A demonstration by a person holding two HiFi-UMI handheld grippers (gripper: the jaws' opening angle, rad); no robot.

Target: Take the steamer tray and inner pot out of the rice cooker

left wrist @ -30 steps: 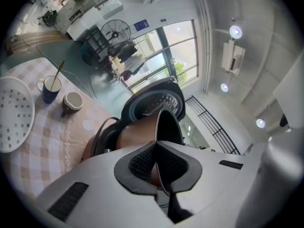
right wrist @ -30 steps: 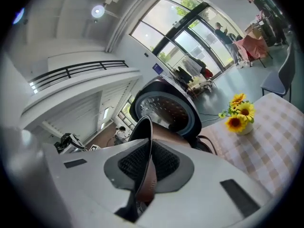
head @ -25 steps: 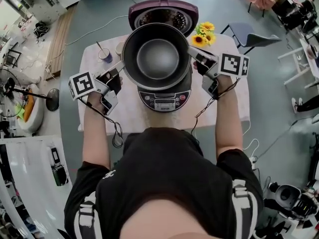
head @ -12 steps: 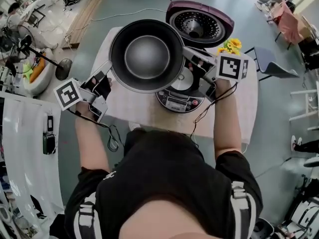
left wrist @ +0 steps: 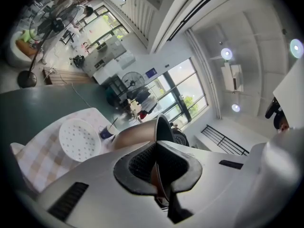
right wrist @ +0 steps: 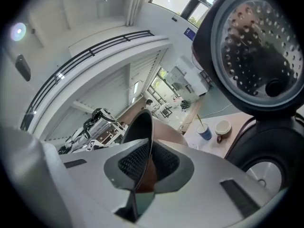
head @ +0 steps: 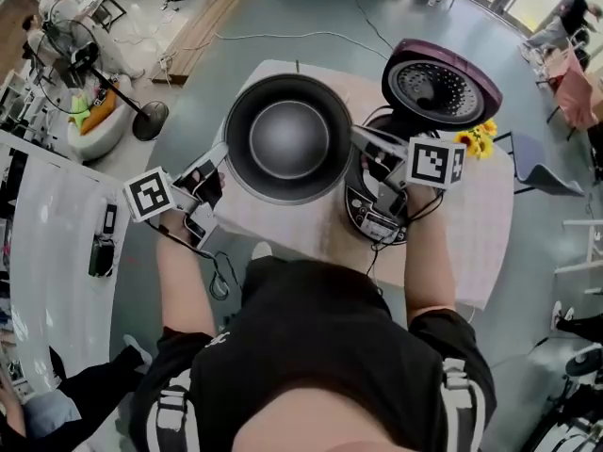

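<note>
Inner pot (head: pixel 287 139) is out of the rice cooker (head: pixel 375 217), held mouth-up in the air over the tabletop's (head: pixel 476 238) left part, beside the cooker's raised lid (head: pixel 441 85). Left gripper (head: pixel 222 155) and right gripper (head: pixel 362 139) each have jaws pinched on the pot's thin rim, on opposite sides. White perforated steamer tray (left wrist: pixel 79 139) lies flat on the tabletop; blue cup (right wrist: pixel 204 132) and mug (right wrist: pixel 222 128) stand on it too.

In the head view we see the rice cooker (head: pixel 377 219) only in part: the right gripper (head: pixel 358 139) and its marker cube (head: pixel 435 163) cover the far side, and the panel print is too small to read. In both gripper views the rim of the inner pot (left wrist: pixel 137 134) vanishes between the jaws.
</note>
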